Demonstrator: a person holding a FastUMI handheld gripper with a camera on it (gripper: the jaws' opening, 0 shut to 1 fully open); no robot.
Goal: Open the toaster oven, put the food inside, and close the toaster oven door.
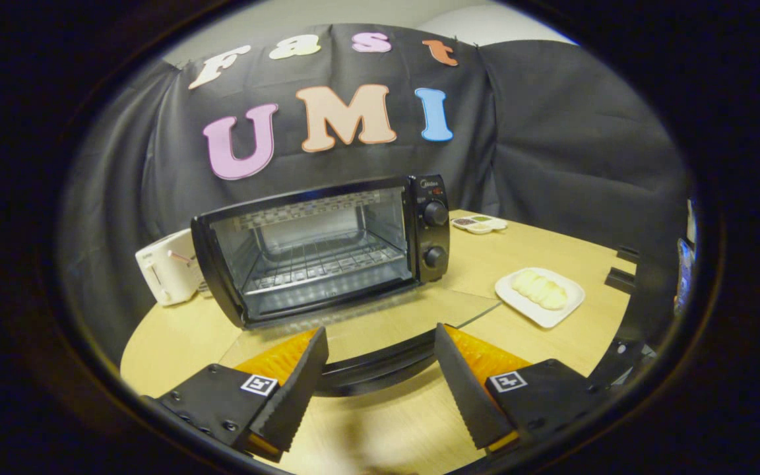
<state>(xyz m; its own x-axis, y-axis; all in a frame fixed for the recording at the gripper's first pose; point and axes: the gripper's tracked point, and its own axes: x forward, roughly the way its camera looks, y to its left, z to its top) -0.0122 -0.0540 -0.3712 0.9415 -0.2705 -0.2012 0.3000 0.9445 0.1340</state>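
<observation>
1. Door: the toaster oven stands with its door dropped flat toward you. The glass panel lies level over the table, and its dark handle runs crosswise between your fingers. Count the opening step as done.
2. Gripper: your jaws stand wide apart and grip nothing. The handle sits in the gap, but neither finger appears to press on it.
3. Cavity: the wire rack inside is bare, with no food on it yet.
4. Food: the pale sliced food lies on a white plate on the table, off to the right of the oven and beyond your right finger, well apart from the cavity.
5. Bystanders: a white appliance sits just left of the oven; a small divided dish sits behind its right side. Neither blocks your route.
6. Left to do, as you would judge it: pick up the food, load it onto the rack, then lift the door shut. Roughly a third along.
</observation>
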